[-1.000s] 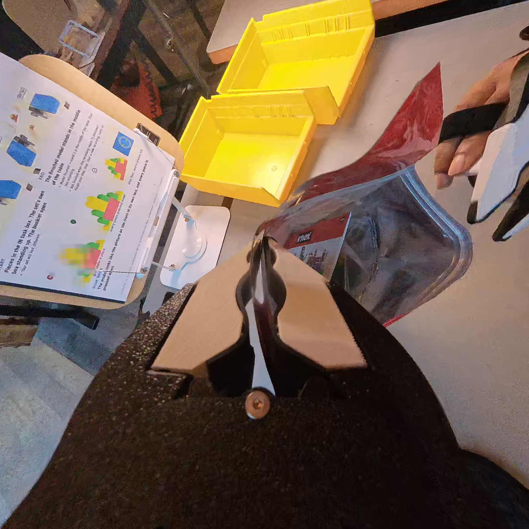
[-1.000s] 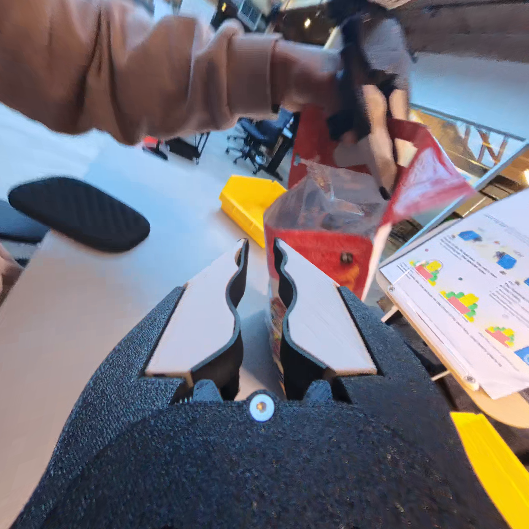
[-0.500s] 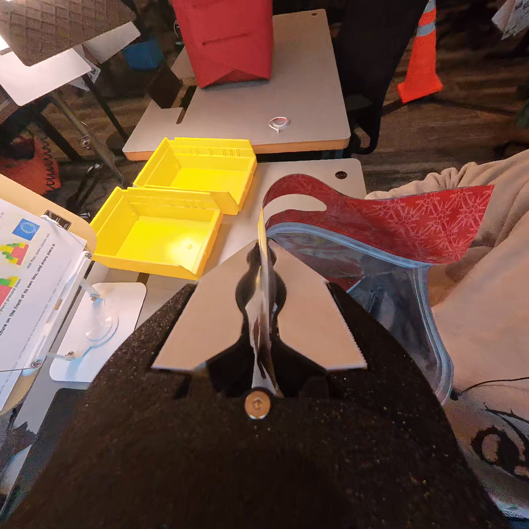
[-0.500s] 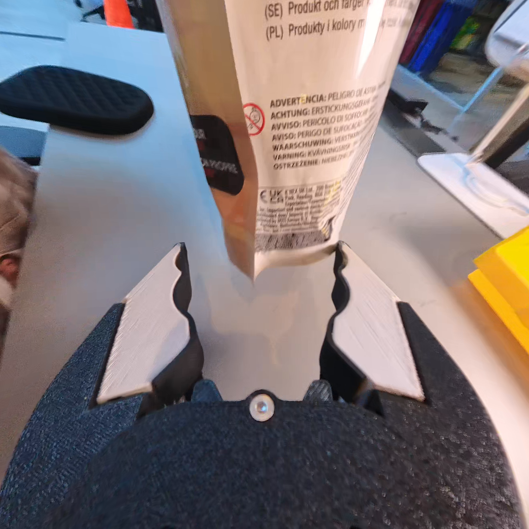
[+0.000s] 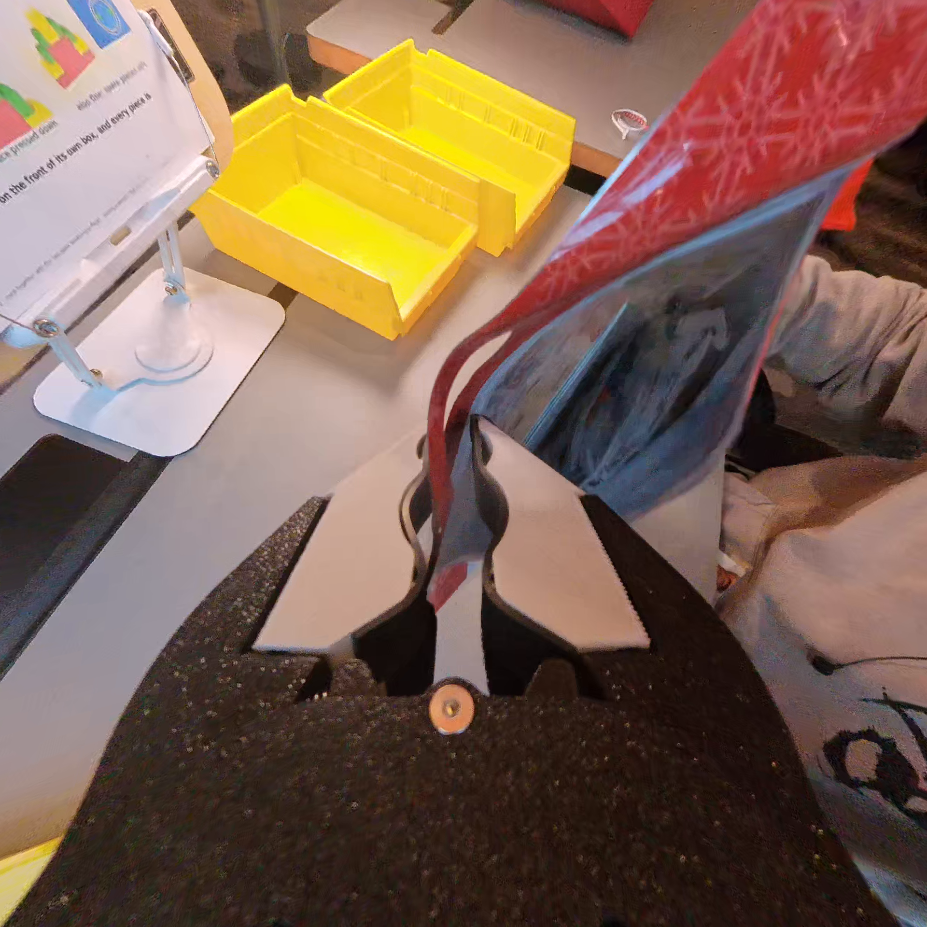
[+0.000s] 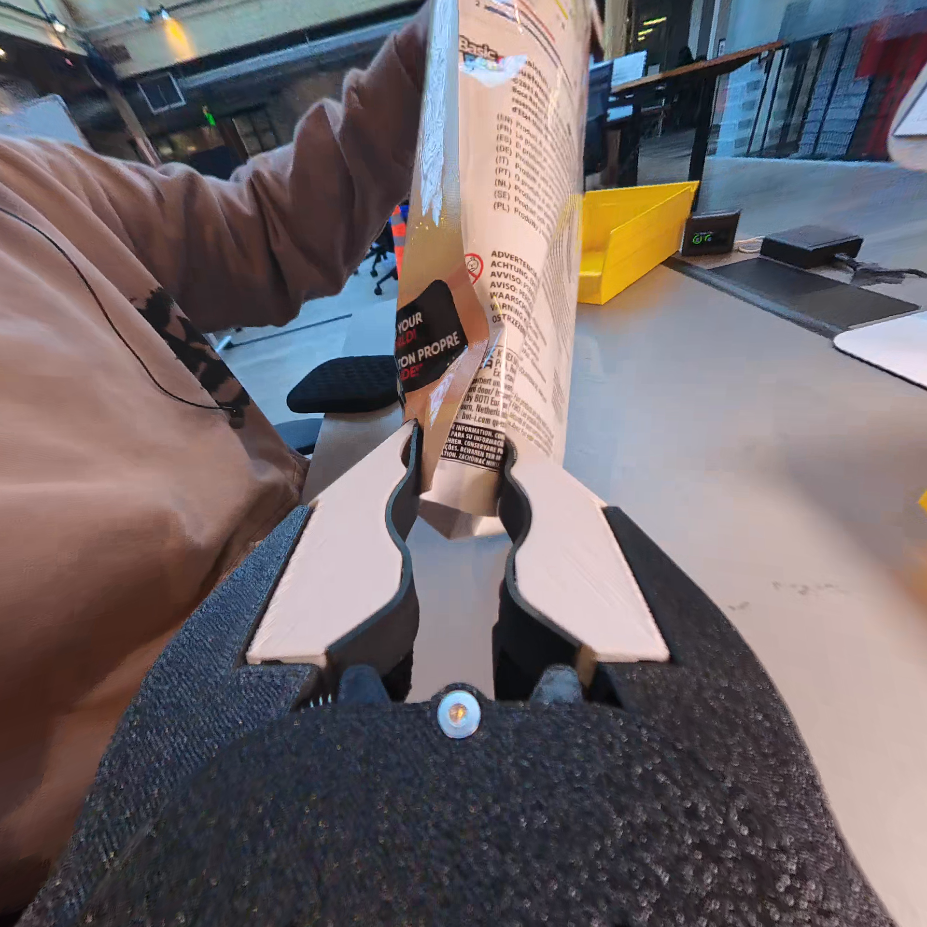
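A plastic pouch (image 5: 702, 210), with a red patterned top strip and a clear body holding dark pieces, hangs above the grey table (image 5: 311, 381). My left gripper (image 5: 454, 431) is shut on the pouch's red top edge. In the right wrist view the pouch's printed white back (image 6: 506, 241) stands upright. My right gripper (image 6: 459, 441) is closed on its crumpled bottom corner, and both fingers touch it. A person's brown sleeve (image 6: 210, 241) reaches up behind the pouch.
Two yellow bins stand side by side at the table's far side, one near (image 5: 341, 225) and one far (image 5: 451, 125). A printed picture sheet (image 5: 75, 125) sits on a white stand (image 5: 160, 361) at left. One yellow bin (image 6: 632, 241) and a black padded armrest (image 6: 346, 383) show in the right wrist view.
My right gripper went from wide open below the pouch to closed on its bottom corner. My left gripper kept its hold and tilted, swinging the pouch up to the right.
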{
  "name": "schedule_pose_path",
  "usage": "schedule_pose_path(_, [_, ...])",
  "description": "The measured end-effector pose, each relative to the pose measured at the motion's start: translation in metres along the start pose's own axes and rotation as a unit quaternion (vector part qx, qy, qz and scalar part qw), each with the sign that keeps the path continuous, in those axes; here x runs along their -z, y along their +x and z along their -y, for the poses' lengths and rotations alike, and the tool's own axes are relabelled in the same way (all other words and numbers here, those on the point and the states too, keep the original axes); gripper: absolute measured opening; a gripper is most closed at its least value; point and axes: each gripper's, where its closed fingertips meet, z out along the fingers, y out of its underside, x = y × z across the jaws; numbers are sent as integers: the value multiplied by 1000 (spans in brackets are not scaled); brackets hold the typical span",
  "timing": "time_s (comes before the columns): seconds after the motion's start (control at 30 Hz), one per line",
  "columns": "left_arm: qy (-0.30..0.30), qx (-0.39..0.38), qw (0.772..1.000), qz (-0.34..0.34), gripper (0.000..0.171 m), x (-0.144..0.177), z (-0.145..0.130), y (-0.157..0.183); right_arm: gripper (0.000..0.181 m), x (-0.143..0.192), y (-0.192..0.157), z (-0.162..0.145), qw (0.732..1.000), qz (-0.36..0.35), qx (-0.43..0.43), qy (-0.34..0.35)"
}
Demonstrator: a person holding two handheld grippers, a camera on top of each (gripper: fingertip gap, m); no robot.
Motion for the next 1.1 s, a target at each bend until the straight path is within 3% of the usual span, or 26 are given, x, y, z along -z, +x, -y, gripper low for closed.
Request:
schedule_pose_path(0.1, [31,-9,999,-17,12,6,-13,6,24,14,10,3,999,-20,2,-28])
schedule_pose_path(0.27, [70,-123,986,84,39,25,-2,3,22,26,17,17,999,-10,10,-49])
schedule_pose_path(0.37, [102,-180,974,92,47,37,12,19,20,26,22,23,990,-40,64,-117])
schedule_pose_path(0.43, [91,-217,966,105,49,30,10,27,19,18,23,11,969,-65,121,-204])
schedule_pose_path(0.53, [34,-267,960,78,56,-11,-20,51,21,-6,13,-11,937,-79,192,-280])
schedule_pose_path(0.67, [-88,-323,942,12,59,-83,-105,84,24,-45,-2,-52,900,-95,277,-321])
schedule_pose_path(0.77, [-166,-375,911,40,48,-112,-166,80,26,-67,-12,-71,909,-110,282,-287])
schedule_pose_path(0.83, [-149,-384,908,73,44,-118,-180,81,25,-72,-16,-72,924,-121,262,-252])
schedule_pose_path(0.9, [-107,-390,907,118,30,-116,-178,78,25,-74,-19,-75,925,-130,267,-237])
schedule_pose_path(0.97, [-74,-397,903,143,27,-114,-179,77,26,-77,-20,-76,921,-142,282,-229])
schedule_pose_path(1.1, [-51,-424,892,147,21,-112,-192,80,44,-82,-32,-85,920,-116,296,-228])
